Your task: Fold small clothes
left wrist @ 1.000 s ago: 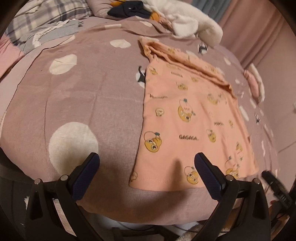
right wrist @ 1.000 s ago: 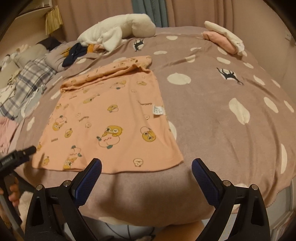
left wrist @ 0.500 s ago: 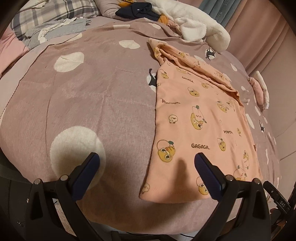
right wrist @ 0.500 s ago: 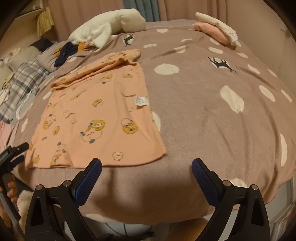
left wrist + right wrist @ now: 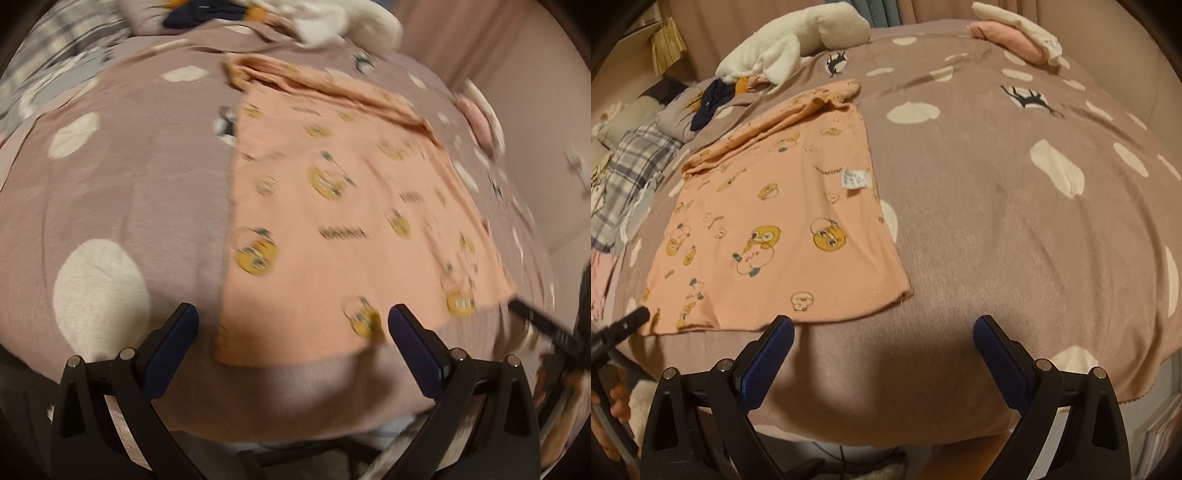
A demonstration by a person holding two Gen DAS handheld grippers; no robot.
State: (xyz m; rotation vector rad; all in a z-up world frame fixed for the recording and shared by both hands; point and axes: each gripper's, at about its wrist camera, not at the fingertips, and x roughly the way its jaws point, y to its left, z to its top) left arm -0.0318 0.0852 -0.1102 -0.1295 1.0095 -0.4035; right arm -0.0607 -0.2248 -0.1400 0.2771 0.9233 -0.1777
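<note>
While jaws gape empty, shirt (image 5: 775,221) flat

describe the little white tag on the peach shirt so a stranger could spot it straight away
On the mauve spotted bedspread lies a peach cartoon-print shirt. Follow its right edge about halfway up: the white care tag lies there, the only plain white rectangle among yellow cartoon faces.

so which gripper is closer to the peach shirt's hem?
Left. The left gripper hangs open right over the peach shirt hem. The right gripper, also open, sits just short of the hem, its right finger over bare blanket.
</note>
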